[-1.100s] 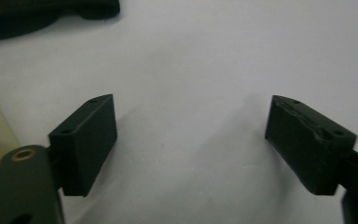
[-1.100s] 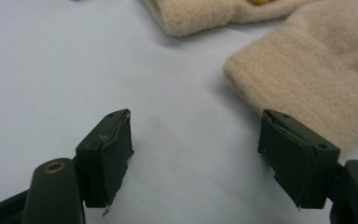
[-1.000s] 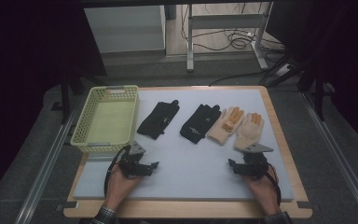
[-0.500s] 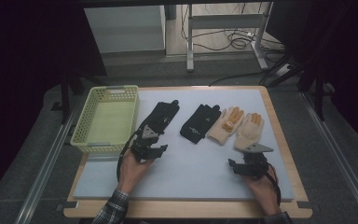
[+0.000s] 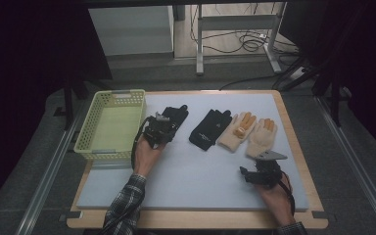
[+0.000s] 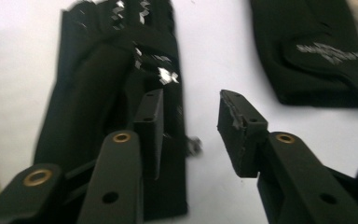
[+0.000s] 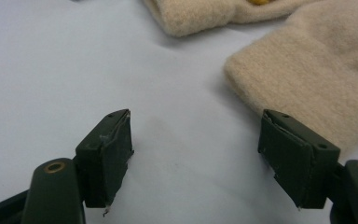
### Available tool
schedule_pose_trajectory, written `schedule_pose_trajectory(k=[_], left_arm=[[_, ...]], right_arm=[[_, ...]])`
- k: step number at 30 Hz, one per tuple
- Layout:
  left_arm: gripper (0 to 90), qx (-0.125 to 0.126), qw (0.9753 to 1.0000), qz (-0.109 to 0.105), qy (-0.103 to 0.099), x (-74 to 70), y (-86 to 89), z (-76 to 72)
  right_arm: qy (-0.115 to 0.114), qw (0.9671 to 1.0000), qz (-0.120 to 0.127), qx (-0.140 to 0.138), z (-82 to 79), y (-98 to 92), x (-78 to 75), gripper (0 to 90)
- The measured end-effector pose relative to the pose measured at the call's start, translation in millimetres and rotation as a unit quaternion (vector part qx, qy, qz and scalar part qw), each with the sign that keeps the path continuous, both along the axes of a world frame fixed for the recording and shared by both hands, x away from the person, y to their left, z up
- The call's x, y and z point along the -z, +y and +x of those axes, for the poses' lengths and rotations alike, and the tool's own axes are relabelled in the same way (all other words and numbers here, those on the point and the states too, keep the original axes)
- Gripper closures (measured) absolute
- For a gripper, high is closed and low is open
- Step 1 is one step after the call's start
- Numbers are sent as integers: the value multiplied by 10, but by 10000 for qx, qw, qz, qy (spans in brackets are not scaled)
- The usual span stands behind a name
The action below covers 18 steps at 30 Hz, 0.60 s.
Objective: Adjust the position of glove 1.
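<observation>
Left gripper (image 5: 162, 128) jaws apart, over the cuff end of the leftmost black glove (image 6: 107, 88), just beside the yellow basket (image 5: 108, 152). Right gripper (image 5: 260, 172) jaws wide, empty, near the beige glove (image 7: 317, 79) cuff.

Four gloves lie in a row on the desk (image 5: 186, 176): two black and two beige. The black pair is the left black glove (image 5: 175, 116) and the right black glove (image 5: 209, 128). The beige pair is the beige glove with orange fingertips (image 5: 237, 131) and the plain beige glove (image 5: 262, 138). One yellow-green basket (image 5: 95, 147) stands at the desk's left edge. Two grippers are in hand: the left gripper (image 5: 157, 131) and the right gripper (image 5: 260, 174).
</observation>
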<state>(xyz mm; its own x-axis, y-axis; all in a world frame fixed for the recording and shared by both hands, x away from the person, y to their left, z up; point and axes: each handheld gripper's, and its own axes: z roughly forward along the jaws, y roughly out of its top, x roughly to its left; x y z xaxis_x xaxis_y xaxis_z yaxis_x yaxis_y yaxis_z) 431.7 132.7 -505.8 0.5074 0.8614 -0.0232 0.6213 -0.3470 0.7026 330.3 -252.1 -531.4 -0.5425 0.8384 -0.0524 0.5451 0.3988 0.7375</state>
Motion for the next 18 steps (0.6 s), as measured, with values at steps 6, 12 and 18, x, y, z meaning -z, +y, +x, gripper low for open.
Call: schedule_pose_trajectory(k=[6,12,18], left_arm=[[457,-329,9990,309,51,49,-35,199],[434,-546,9974,394,258,208,-2,326],[671,-546,9970,536,124,221,-34,287]], right_arm=[[-2,10000,0,0,0,0,0,252],[-2,10000,0,-1,1,-1,0,252],[-2,10000,-1,-1,0,0,1,252]])
